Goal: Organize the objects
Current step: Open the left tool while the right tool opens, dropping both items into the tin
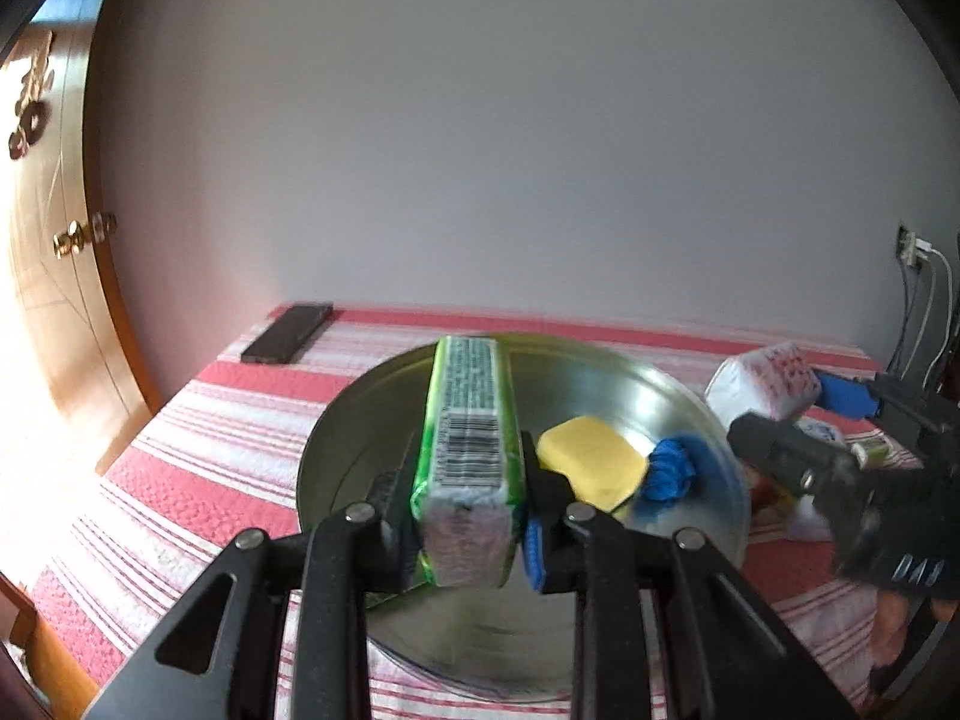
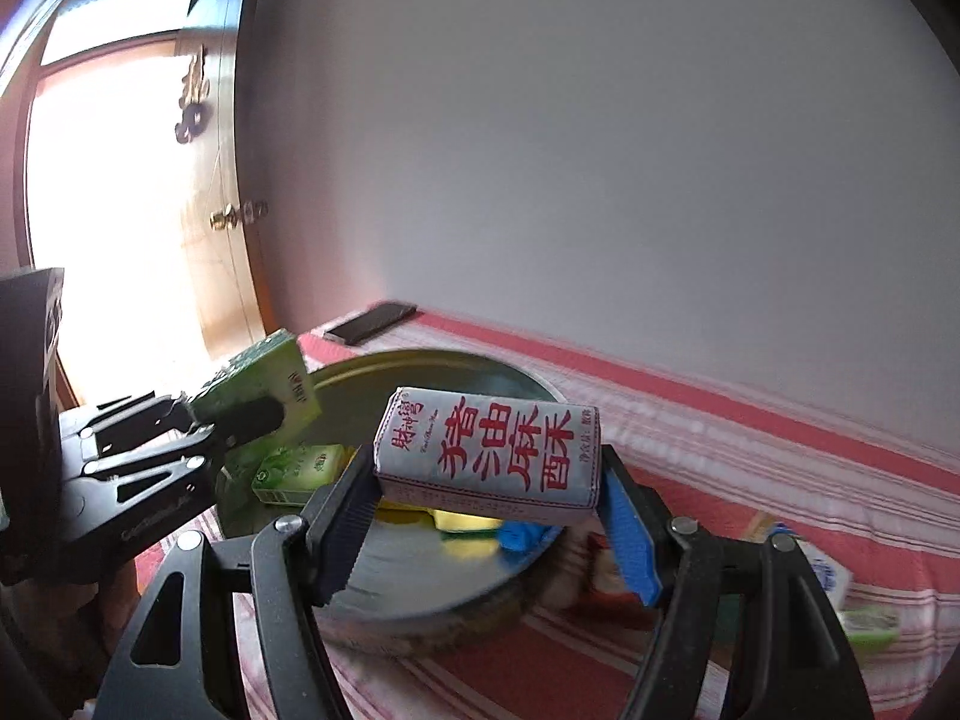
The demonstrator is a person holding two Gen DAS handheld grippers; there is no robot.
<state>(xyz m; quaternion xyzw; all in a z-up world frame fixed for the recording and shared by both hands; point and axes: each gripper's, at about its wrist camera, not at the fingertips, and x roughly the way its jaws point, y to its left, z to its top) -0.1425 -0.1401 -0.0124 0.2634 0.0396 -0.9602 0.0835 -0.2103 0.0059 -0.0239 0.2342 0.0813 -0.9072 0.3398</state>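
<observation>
Green packet [image 1: 471, 456], light and soft-wrapped, clamped across its narrow sides in left tongs [image 1: 468, 510] above metal tray [image 1: 336, 450]; white box [image 2: 489, 456], light, stiff, clamped endwise in right tongs [image 2: 489, 516] over the same tray.

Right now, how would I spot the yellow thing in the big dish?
Find the round metal dish on the red-and-white striped cloth. Inside it, right of the green packet that the left fingers pinch, lies the yellow block. It is the only plain, unwrapped piece, beside a crumpled blue wrapper.
</observation>
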